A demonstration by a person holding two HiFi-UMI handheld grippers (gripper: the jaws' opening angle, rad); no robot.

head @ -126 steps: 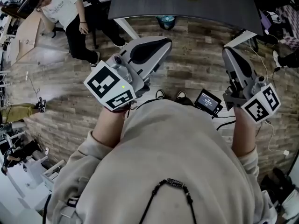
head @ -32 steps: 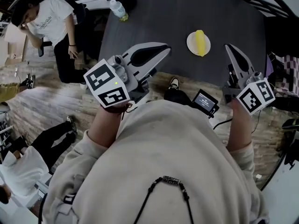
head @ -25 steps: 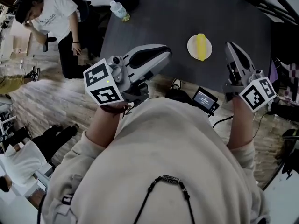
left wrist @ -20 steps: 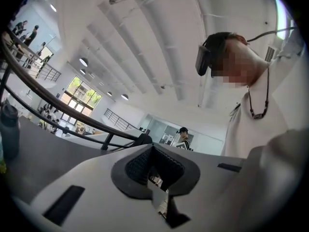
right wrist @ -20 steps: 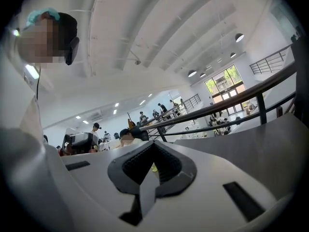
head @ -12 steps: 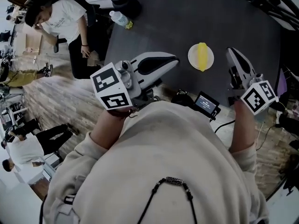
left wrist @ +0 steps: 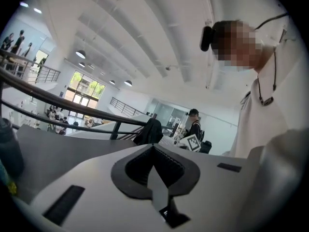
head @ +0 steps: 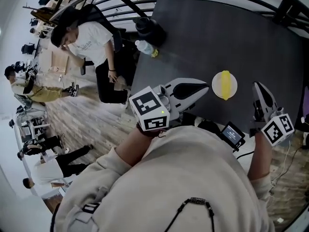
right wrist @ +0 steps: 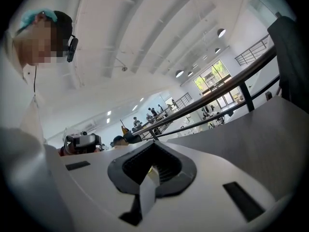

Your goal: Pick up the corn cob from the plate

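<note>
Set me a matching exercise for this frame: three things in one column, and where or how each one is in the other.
Things:
1. yellow corn cob
2. clear plastic bottle
3. right gripper

Places or states:
A. shut and empty, over the dark grey table, right of the plate
B. lying on the round white plate
C. near the table's left edge, beside a black object

Pairs: 1-B, 2-C, 3-A.
</note>
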